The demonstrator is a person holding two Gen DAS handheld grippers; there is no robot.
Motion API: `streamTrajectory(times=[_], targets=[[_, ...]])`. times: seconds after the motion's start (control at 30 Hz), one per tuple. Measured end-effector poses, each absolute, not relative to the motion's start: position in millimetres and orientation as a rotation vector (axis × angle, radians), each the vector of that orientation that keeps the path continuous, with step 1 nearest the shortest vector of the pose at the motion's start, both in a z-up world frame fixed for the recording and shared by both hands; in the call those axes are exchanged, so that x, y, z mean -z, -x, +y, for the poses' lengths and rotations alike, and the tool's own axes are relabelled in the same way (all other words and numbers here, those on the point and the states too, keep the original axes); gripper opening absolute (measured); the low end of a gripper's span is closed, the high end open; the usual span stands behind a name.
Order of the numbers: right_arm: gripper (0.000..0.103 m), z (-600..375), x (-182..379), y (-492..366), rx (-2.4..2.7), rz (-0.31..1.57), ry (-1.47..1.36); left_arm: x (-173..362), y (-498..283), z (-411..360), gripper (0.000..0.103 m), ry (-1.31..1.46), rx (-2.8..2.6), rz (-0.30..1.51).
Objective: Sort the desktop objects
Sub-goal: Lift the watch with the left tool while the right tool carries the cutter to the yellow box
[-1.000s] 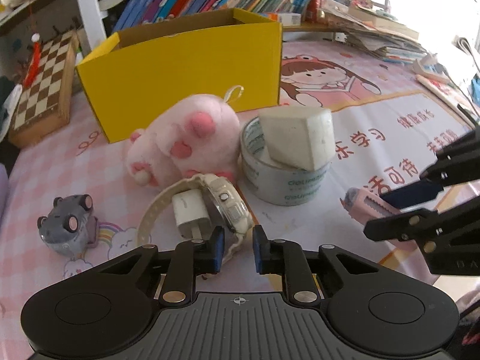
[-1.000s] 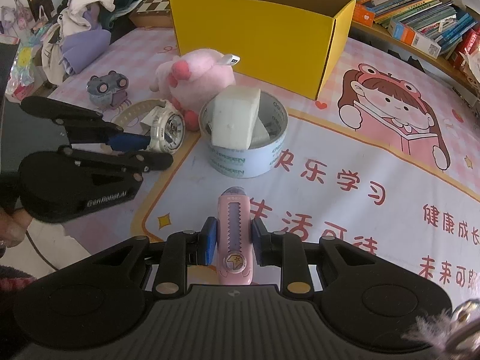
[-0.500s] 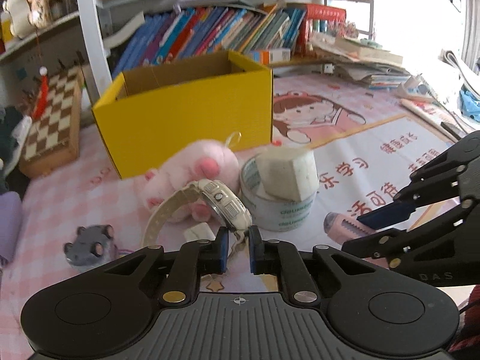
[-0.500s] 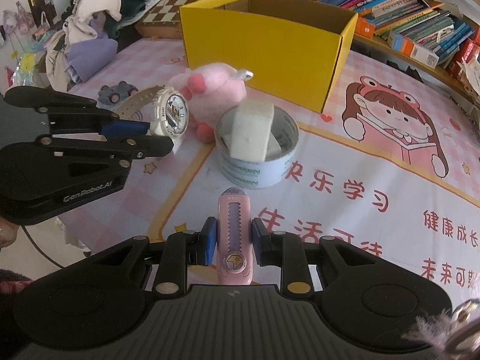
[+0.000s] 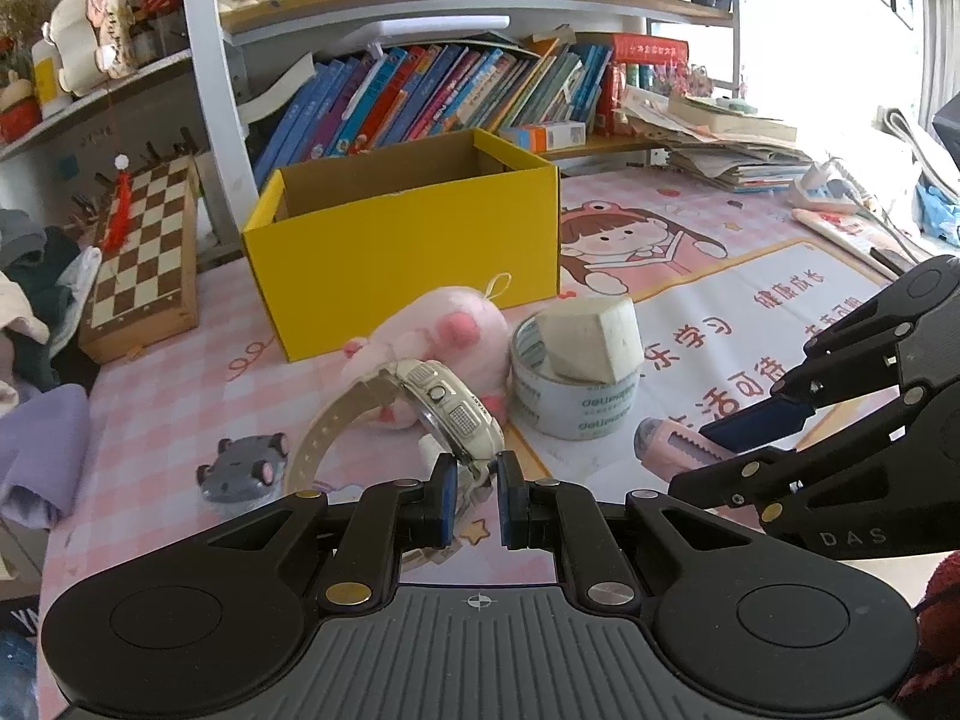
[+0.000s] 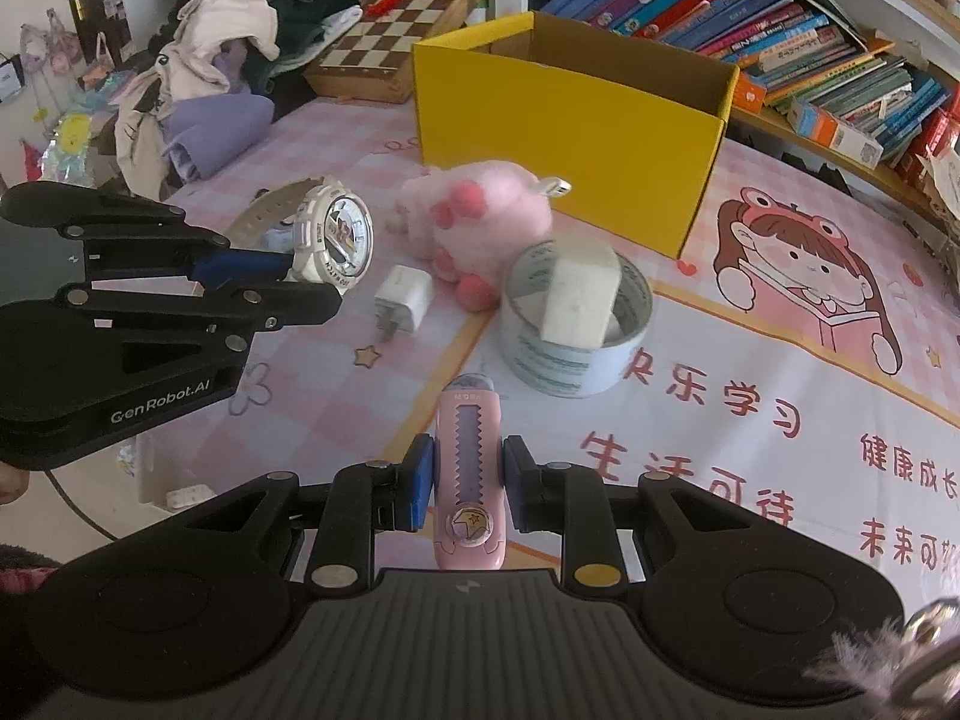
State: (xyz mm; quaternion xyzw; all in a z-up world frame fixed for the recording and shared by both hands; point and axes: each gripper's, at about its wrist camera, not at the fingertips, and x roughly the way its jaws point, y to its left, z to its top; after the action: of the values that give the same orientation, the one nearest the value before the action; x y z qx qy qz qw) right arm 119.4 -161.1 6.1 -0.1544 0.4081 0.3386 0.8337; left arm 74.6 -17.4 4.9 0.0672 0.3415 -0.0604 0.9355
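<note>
White watch (image 5: 456, 414) clamped in left gripper (image 5: 471, 501) | pink knife (image 6: 469, 468) pinched in right gripper (image 6: 465, 477)

"GenRobot.AI" — left claw (image 6: 264, 276) body; "DAS" — right claw (image 5: 762, 420) body.

I am lifting the watch (image 5: 447, 414) off the table (image 5: 180, 384) in my left gripper (image 5: 471, 501); it is now hanging clear above the charger (image 6: 403, 299), which it was lying around a second ago. My right gripper (image 6: 465, 483) is rising too, carrying the pink cutter (image 6: 469, 456) higher over the mat.
</note>
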Motion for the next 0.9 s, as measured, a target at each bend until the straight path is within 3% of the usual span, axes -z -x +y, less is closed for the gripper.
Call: streamTrajectory(times=[0.9], targets=[[0.023,-132.3,-15.2,-73.6,-0.722,0.815,0.325,-19.0,-24.8,4.9,0.012,-0.177,0.151,0.646]])
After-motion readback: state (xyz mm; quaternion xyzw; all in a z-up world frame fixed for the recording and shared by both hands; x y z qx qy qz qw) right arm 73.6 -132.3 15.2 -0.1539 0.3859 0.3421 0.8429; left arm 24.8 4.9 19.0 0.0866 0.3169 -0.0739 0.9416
